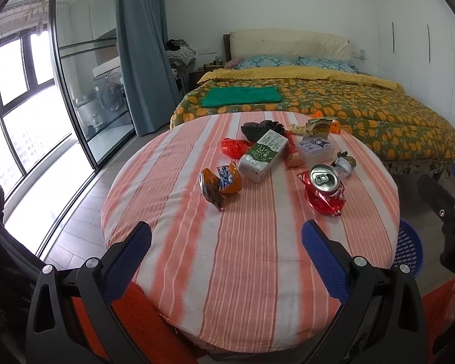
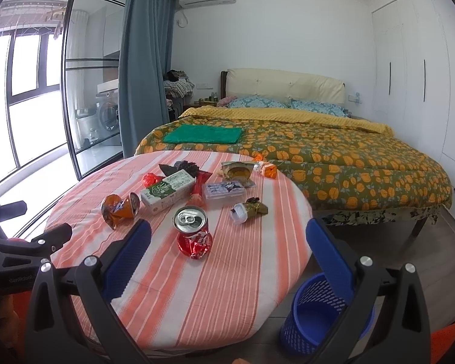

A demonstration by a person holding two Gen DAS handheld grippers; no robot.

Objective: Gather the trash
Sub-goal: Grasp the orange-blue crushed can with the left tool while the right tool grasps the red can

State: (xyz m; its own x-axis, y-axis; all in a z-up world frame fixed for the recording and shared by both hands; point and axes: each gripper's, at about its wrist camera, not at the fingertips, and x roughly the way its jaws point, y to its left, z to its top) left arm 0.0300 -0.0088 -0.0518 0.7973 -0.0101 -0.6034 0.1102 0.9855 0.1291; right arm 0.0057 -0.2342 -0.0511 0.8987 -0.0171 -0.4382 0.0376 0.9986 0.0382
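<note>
Trash lies on a striped orange-and-white round table (image 1: 245, 261) (image 2: 221, 279): a crushed red can (image 1: 324, 189) (image 2: 193, 232), a crushed orange can (image 1: 220, 183) (image 2: 120, 207), a green-and-white milk carton (image 1: 263, 154) (image 2: 167, 192), a clear plastic box (image 1: 315, 150) (image 2: 224, 192), a red bag scrap (image 1: 233, 147) and several wrappers. My left gripper (image 1: 226, 242) is open and empty over the table's near edge. My right gripper (image 2: 227, 239) is open and empty, near the red can. A blue mesh bin (image 2: 321, 315) (image 1: 408, 248) stands on the floor right of the table.
A bed (image 1: 333, 106) (image 2: 318, 151) with a floral cover and a folded green cloth (image 1: 242, 95) stands right behind the table. A glass sliding door (image 1: 85, 91) and blue curtain (image 1: 142, 45) are at the left. White wardrobes (image 2: 409, 75) are at the right.
</note>
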